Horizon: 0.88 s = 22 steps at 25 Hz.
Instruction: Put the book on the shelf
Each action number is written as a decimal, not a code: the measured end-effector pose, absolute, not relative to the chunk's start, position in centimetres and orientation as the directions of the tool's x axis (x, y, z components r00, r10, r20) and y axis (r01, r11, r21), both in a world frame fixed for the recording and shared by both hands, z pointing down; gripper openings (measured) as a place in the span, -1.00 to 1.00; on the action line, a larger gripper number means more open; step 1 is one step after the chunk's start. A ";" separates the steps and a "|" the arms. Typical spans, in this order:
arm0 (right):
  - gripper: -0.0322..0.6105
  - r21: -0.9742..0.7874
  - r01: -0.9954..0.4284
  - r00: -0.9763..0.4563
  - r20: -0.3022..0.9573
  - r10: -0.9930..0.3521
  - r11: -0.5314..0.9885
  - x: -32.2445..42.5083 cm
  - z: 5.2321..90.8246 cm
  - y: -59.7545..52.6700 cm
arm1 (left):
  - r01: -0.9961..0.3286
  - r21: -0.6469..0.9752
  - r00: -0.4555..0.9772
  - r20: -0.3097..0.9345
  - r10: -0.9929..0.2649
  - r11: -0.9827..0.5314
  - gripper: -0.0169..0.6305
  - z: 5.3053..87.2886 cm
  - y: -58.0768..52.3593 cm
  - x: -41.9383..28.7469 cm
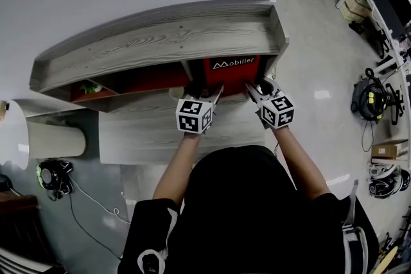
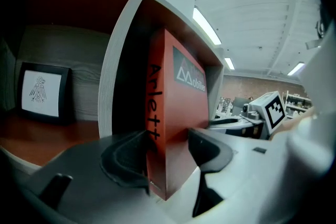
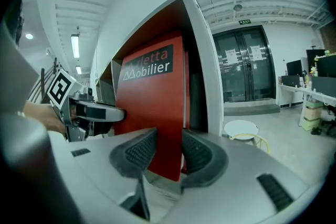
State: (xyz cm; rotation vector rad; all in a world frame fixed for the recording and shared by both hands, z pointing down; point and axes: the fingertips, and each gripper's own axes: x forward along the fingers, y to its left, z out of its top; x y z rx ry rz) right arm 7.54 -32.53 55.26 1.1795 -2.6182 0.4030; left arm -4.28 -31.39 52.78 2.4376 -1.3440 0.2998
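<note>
Nearest, the left gripper pinched the spine edge of the red book, with one pad at each side of that edge. Likewise, the right gripper clamped the book's opposite long edge, its ribbed pads pressed on both faces. Between them, at the centre of the head view, the book sat in the right-hand compartment of the shelf, tucked under the grey wood-grain top board. Its long axis ran up and down the frame in both gripper views, and the spine lettering read top to bottom. Its printed cover faced the head camera, with the white title near the upper edge. Whether it rested on the board below could not be told. Farther left, past a pale divider, a framed picture stood in the neighbouring red-lined compartment.
</note>
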 end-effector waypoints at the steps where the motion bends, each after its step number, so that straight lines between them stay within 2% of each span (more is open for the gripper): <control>1: -0.46 -0.141 -0.762 -0.638 0.325 -0.698 0.632 7.6 55.2 -32.6 | -0.850 0.186 0.526 0.343 -0.778 -0.493 -0.19 52.7 -31.4 -4.3; 12: -0.45 -0.089 -0.808 -0.575 0.331 -0.748 0.582 7.5 56.0 -33.0 | -0.876 0.106 0.474 0.370 -0.799 -0.471 -0.18 53.6 -31.8 -4.1; 22: -0.45 -0.047 -0.831 -0.538 0.319 -0.780 0.554 7.8 56.2 -33.0 | -0.878 0.058 0.464 0.346 -0.815 -0.476 -0.18 54.1 -32.1 -3.8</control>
